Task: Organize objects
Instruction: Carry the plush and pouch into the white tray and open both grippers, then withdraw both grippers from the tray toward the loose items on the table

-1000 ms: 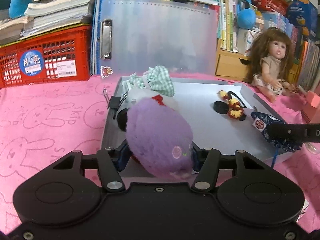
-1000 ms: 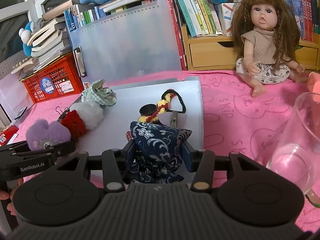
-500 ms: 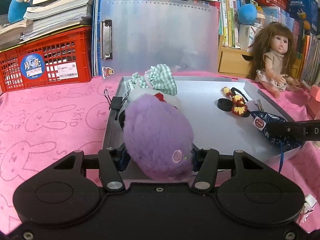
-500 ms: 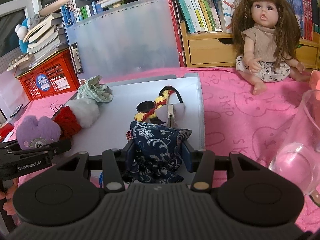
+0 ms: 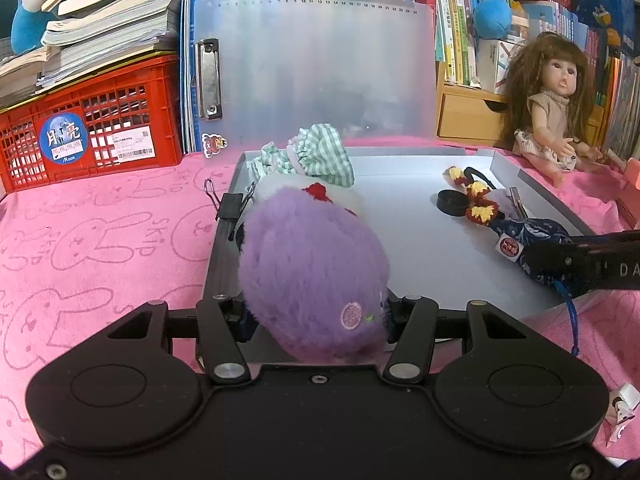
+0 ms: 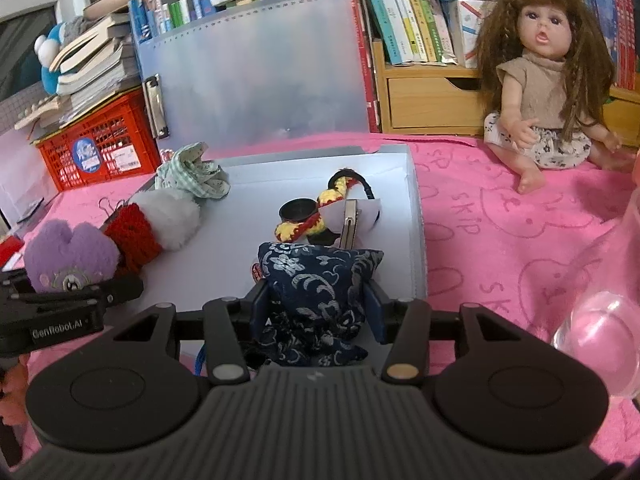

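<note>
Fingers of the left gripper (image 5: 316, 312) clamp a purple plush (image 5: 314, 280); the right gripper (image 6: 316, 306) pinches a navy brocade pouch (image 6: 318, 280) over the grey tray (image 6: 416, 240).

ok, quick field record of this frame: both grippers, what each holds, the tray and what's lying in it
left gripper: shut on fluffy purple plush toy
right gripper: shut on navy floral fabric pouch
tray: shallow grey tray on pink towel
in tray: green checked cloth, red-and-white plush, yellow-and-red crochet hair tie, black round cap
outside tray: long-haired doll
</note>
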`<control>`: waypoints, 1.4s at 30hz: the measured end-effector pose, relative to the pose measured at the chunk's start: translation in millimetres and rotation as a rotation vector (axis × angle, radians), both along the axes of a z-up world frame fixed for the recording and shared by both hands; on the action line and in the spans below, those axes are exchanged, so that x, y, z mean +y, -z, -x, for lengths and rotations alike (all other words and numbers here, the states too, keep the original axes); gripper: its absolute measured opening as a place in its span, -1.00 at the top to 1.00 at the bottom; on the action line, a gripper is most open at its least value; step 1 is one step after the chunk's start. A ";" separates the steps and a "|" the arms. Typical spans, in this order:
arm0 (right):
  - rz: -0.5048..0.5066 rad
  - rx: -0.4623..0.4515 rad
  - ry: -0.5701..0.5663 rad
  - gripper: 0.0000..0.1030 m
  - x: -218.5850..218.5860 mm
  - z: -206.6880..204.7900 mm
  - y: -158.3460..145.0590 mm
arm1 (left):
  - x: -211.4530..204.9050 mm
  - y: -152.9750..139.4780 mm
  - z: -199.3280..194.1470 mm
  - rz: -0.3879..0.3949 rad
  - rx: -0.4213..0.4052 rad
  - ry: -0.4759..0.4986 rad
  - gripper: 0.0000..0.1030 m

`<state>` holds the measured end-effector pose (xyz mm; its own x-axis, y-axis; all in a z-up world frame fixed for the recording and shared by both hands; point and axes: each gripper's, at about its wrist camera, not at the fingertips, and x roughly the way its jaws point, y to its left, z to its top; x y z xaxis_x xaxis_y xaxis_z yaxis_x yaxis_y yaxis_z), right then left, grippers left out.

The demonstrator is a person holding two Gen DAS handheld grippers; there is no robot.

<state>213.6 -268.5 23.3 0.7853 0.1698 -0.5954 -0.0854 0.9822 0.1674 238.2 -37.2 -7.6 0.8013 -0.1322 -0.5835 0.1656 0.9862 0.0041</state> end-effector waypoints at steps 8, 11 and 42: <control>0.021 -0.025 -0.036 -0.38 2.5 7.3 0.9 | -1.1 0.2 -0.8 -0.008 0.003 -0.005 -0.07; -0.017 -0.036 -0.041 -0.47 -0.4 12.2 -0.5 | -0.6 -1.7 0.8 0.016 0.013 0.003 -0.25; 0.044 -0.169 -0.141 -0.65 -2.4 110.4 -20.5 | -14.3 -24.9 127.4 0.001 -0.075 0.248 -0.69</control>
